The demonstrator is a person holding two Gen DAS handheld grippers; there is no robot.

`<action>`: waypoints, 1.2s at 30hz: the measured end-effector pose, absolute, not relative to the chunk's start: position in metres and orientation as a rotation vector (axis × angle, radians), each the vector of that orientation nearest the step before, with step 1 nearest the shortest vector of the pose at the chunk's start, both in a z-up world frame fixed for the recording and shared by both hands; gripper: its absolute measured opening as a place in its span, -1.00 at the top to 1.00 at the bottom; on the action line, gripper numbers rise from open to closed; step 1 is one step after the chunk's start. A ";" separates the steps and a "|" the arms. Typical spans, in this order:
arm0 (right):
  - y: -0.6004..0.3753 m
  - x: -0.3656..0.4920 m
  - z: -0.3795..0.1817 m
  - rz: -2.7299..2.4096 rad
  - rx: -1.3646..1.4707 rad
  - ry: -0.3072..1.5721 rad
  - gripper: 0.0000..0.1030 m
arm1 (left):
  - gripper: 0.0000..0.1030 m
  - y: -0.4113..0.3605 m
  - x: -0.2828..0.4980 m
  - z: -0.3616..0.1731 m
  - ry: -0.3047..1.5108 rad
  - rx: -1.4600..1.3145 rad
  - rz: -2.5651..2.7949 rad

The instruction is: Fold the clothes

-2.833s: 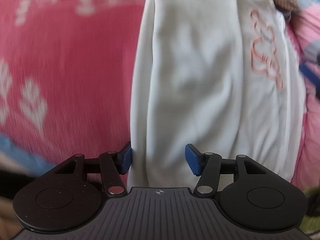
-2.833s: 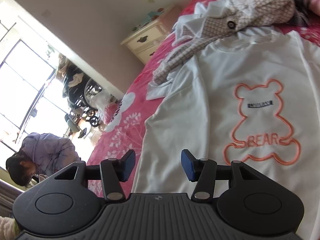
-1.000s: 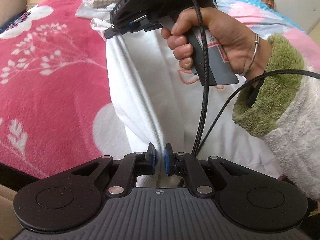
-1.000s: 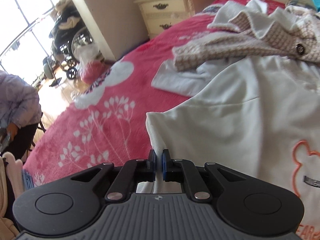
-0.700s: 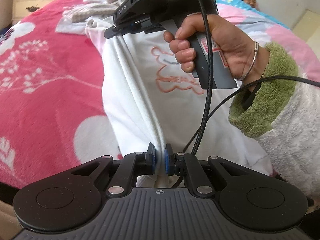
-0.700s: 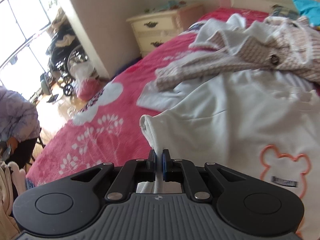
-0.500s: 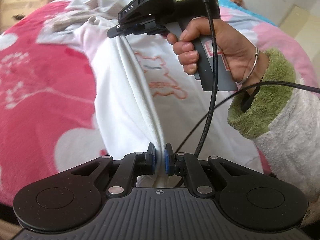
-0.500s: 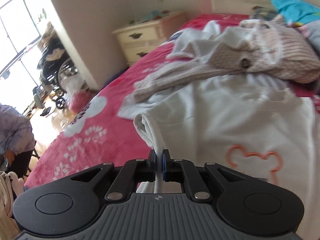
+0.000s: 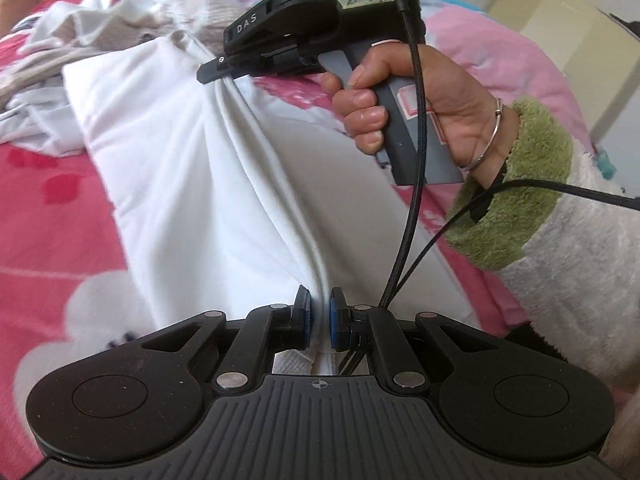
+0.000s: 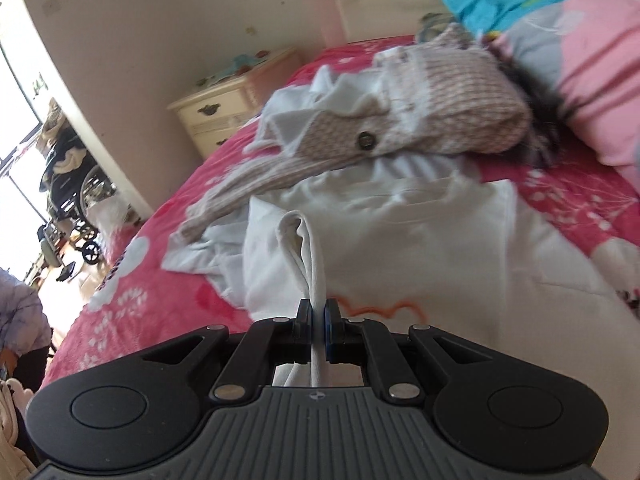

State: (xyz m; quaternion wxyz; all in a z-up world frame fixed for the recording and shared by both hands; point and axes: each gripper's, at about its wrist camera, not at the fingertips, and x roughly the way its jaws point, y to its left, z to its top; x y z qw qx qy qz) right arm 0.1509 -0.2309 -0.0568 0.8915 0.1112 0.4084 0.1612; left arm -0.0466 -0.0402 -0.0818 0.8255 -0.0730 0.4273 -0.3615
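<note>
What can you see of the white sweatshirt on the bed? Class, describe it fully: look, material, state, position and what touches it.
The white sweatshirt is soft, thick-looking cotton with orange stitching partly showing. It lies on the red floral blanket, one side lifted and being carried over the body as a taut ridge. The left gripper pinches the near end of that edge, the right gripper the far end. A beige knitted garment overlaps its top.

Black tool (image 9: 320,322), blue pads; fuzzy green cuff (image 9: 516,196) (silver bangle (image 9: 490,136)).
</note>
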 end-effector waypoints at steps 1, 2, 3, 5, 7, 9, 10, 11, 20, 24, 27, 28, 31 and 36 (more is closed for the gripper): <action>-0.238 0.151 -0.057 0.326 0.235 0.848 0.88 | 0.87 -0.046 -0.048 -0.080 0.907 -0.158 -0.780; -0.246 0.151 -0.058 0.317 0.241 0.849 0.88 | 0.87 -0.051 -0.047 -0.080 0.906 -0.162 -0.791; -0.255 0.151 -0.059 0.308 0.247 0.852 0.88 | 0.87 -0.055 -0.044 -0.081 0.906 -0.165 -0.803; -0.271 0.151 -0.061 0.289 0.259 0.856 0.88 | 0.87 -0.066 -0.040 -0.081 0.904 -0.170 -0.828; -0.286 0.151 -0.063 0.273 0.271 0.855 0.88 | 0.87 -0.076 -0.040 -0.081 0.907 -0.173 -0.848; -0.299 0.150 -0.065 0.259 0.284 0.852 0.88 | 0.87 -0.087 -0.039 -0.081 0.910 -0.170 -0.866; -0.306 0.149 -0.066 0.252 0.290 0.850 0.88 | 0.87 -0.092 -0.038 -0.081 0.910 -0.168 -0.874; -0.313 0.148 -0.067 0.244 0.296 0.848 0.88 | 0.87 -0.097 -0.036 -0.081 0.909 -0.167 -0.884; -0.373 0.142 -0.076 0.166 0.333 0.840 0.88 | 0.87 -0.133 -0.017 -0.090 0.920 -0.160 -0.942; -0.397 0.136 -0.083 0.136 0.357 0.840 0.88 | 0.87 -0.155 -0.012 -0.097 0.931 -0.157 -0.977; -0.412 0.136 -0.089 0.122 0.373 0.841 0.88 | 0.87 -0.170 -0.013 -0.100 0.940 -0.144 -1.004; -0.416 0.135 -0.091 0.118 0.377 0.842 0.88 | 0.87 -0.174 -0.014 -0.100 0.943 -0.139 -1.013; -0.427 0.131 -0.098 0.100 0.393 0.850 0.88 | 0.87 -0.187 -0.010 -0.104 0.956 -0.129 -1.032; -0.440 0.126 -0.109 0.066 0.398 0.871 0.88 | 0.87 -0.200 -0.006 -0.112 0.986 -0.134 -1.049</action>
